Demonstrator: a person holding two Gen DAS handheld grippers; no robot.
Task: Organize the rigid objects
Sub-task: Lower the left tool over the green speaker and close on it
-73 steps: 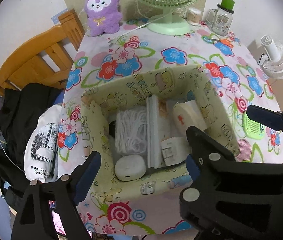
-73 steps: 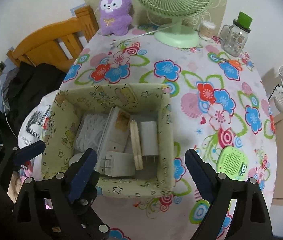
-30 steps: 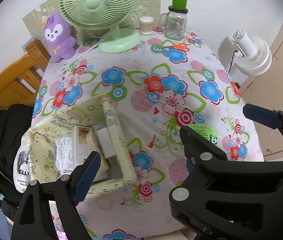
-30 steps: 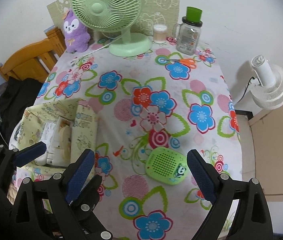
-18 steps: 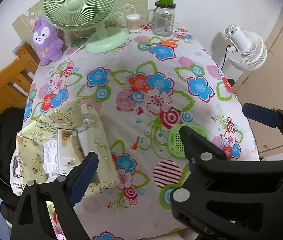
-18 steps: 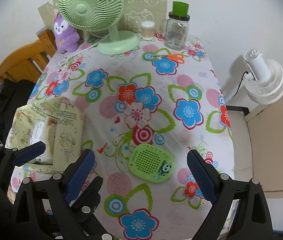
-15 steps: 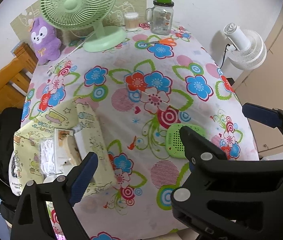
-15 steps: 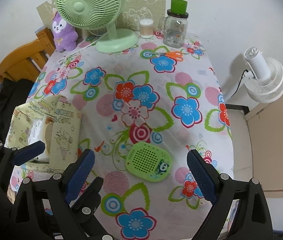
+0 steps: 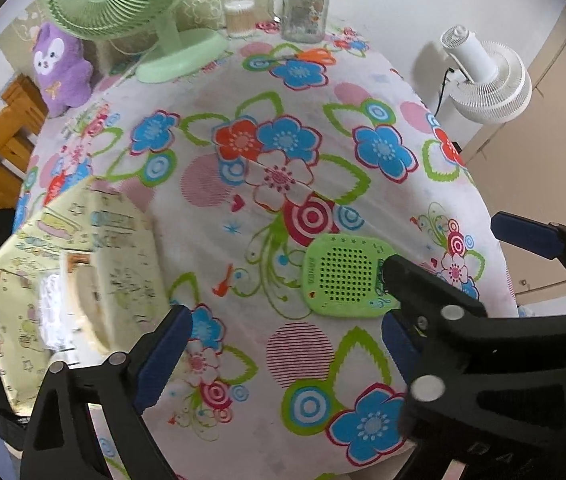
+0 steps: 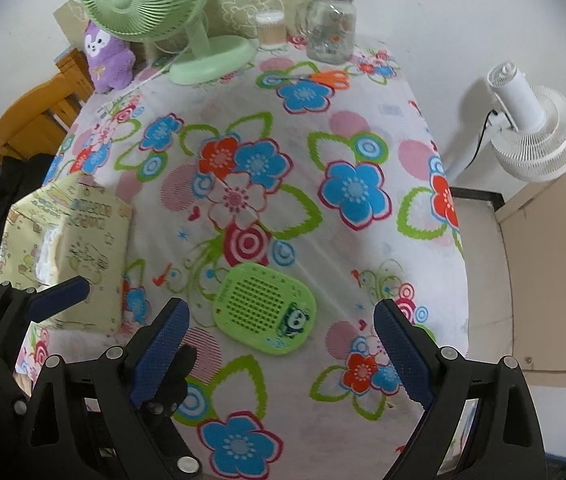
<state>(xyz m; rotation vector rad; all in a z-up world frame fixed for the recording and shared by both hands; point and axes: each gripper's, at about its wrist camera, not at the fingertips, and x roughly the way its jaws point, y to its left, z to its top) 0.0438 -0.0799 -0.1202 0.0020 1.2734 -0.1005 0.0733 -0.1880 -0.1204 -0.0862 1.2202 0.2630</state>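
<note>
A table under a flower-print tablecloth (image 10: 363,128) carries everything. At its far edge stand a green desk fan (image 10: 187,36), a purple plush toy (image 10: 107,60), a small jar of what may be cotton swabs (image 10: 271,30) and a green-lidded glass mug jar (image 10: 331,28), with orange-handled scissors (image 10: 323,77) nearby. Near the front lies a flat green perforated case (image 10: 265,308); a yellow fabric storage box (image 10: 83,248) sits at the left edge.

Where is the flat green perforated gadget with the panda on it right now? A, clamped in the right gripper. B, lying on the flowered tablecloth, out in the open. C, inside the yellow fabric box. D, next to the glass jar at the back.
B: the green gadget lies flat on the tablecloth, clear of the yellow fabric box, with the right gripper open near it, not touching.
</note>
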